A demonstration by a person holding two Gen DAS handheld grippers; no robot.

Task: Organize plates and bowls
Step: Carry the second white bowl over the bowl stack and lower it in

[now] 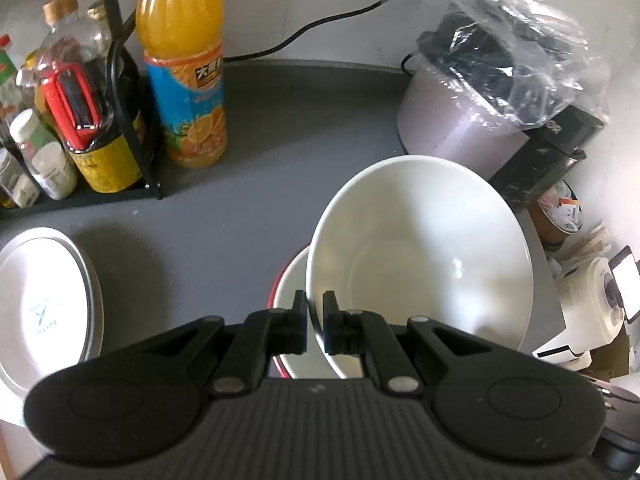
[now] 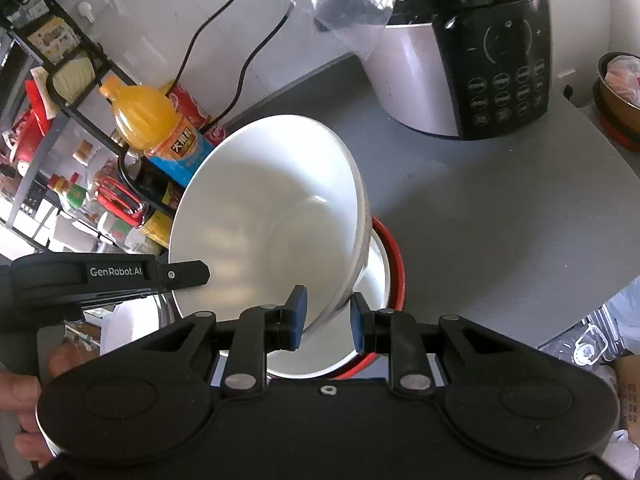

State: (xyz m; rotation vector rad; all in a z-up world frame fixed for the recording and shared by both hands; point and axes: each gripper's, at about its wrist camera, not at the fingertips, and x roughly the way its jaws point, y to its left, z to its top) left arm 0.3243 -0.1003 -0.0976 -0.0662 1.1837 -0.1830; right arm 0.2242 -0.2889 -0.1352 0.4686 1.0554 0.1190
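A large white bowl (image 1: pixel 420 248) is held tilted above a smaller white bowl (image 1: pixel 292 292) that sits in a red-rimmed dish. My left gripper (image 1: pixel 315 322) is shut on the large bowl's near rim. In the right wrist view the same large bowl (image 2: pixel 272 216) hangs over the smaller bowl (image 2: pixel 376 272) and its red rim (image 2: pixel 394 264). My right gripper (image 2: pixel 326 316) straddles the large bowl's rim with its jaws parted, and the pads stand a little off the rim. The left gripper (image 2: pixel 192 274) shows there at the bowl's left rim.
A metal-rimmed white plate (image 1: pixel 44 304) lies at the left. An orange juice bottle (image 1: pixel 184 64) and a black rack of bottles (image 1: pixel 72 120) stand behind. A rice cooker under plastic (image 1: pixel 492 84) is at the back right on the grey counter (image 1: pixel 280 140).
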